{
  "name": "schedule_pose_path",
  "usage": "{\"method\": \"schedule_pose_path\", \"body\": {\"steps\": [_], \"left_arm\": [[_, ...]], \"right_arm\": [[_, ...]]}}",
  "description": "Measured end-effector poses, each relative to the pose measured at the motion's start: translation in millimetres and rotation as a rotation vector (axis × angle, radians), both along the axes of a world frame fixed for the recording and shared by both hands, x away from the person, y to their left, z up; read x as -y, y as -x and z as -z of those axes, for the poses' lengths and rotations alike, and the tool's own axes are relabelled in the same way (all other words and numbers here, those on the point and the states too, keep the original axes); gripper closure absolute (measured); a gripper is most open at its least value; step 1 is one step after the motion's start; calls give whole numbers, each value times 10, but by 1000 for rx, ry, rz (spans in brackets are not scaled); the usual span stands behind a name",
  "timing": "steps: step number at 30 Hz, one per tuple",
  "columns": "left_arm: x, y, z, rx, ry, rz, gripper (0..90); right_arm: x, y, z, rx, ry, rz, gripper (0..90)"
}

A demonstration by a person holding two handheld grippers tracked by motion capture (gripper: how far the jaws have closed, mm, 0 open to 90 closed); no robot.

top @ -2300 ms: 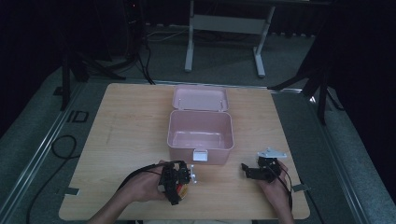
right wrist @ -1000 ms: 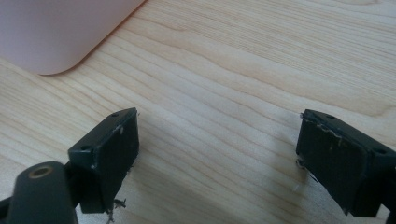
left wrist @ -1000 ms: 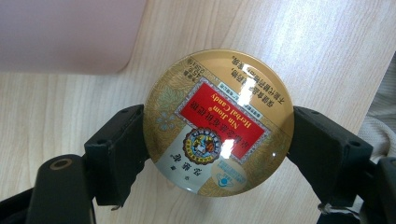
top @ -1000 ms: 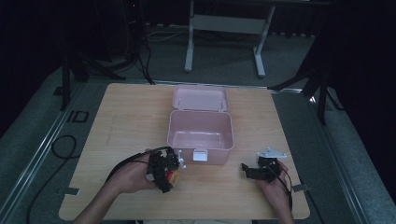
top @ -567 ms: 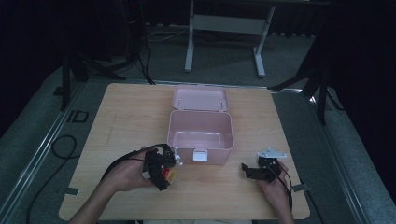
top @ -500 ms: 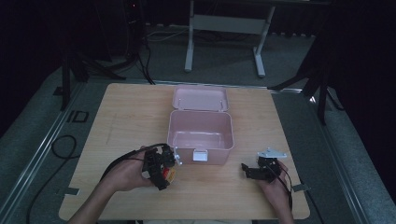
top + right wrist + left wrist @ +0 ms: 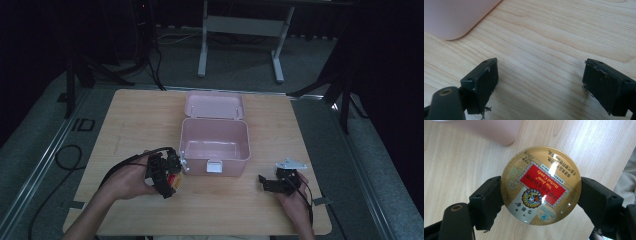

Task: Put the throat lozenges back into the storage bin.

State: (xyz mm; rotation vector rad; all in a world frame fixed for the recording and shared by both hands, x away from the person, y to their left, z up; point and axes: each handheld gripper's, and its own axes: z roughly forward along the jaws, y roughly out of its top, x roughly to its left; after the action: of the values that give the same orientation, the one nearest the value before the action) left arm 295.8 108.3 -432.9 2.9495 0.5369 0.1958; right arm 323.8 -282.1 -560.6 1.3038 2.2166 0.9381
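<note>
I have a round gold candy tin (image 7: 541, 186) clamped between my left tongs (image 7: 167, 176), its edges pressed by both jaws. Its lid faces the camera, glossy, with a red label reading "Nin Jiom Herbal Candy" upside down. Just beyond the left tongs sits an open pink box (image 7: 215, 145), lid (image 7: 215, 106) flipped back, up and left of my right tongs (image 7: 270, 182).
</note>
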Motion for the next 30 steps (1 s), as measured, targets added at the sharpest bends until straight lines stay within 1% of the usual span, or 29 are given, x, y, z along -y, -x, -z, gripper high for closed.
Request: {"method": "schedule_pose_path", "body": {"steps": [1, 3, 4, 5, 8, 10, 12, 15, 16, 18, 19, 21, 22, 25, 28, 30], "left_arm": [[-17, -10, -26, 1, 5, -4, 219], [-27, -20, -44, 4, 0, 2, 219], [-32, -17, -55, 7, 4, -10, 219], [-43, -28, -90, 9, 3, -6, 219], [-49, -36, -118, 13, 1, -3, 219], [-56, -48, -145, 11, 7, -5, 219], [-62, -64, -175, 15, 0, -2, 219], [-65, -76, -195, 13, -1, -2, 219], [-66, -86, -215, 7, -9, 3, 219], [-68, -97, -239, 2, 3, 2, 219], [-68, -102, -251, 5, -3, 5, 219], [-67, -104, -261, 8, 0, 2, 219], [-70, -112, -292, 8, -1, 6, 219], [-71, -125, -335, 5, -5, 13, 219], [-73, -136, -362, -1, -1, 16, 219], [-69, -148, -383, -1, -9, 17, 219]], "right_arm": [[1, 0, 0, 0, 1, -1, 130], [1, 0, 0, 0, 1, -1, 130], [1, 0, 0, 0, 1, -1, 130], [1, 0, 0, 0, 1, -1, 130], [1, 0, 0, 0, 1, -1, 130], [1, 0, 0, 0, 1, -1, 130], [1, 0, 0, 0, 1, -1, 130], [1, 0, 0, 0, 1, 0, 130], [1, 0, 0, 0, 1, 0, 130], [-1, 0, -1, -1, -1, 1, 130], [-1, 0, -1, -1, -1, 1, 130], [-1, 1, -1, -1, -1, 1, 130], [0, 0, 0, 0, -1, 1, 130], [0, 0, -1, -1, 0, 0, 130], [0, 0, 0, 0, 0, 0, 130], [0, 0, -1, -1, 0, 0, 130]]}}
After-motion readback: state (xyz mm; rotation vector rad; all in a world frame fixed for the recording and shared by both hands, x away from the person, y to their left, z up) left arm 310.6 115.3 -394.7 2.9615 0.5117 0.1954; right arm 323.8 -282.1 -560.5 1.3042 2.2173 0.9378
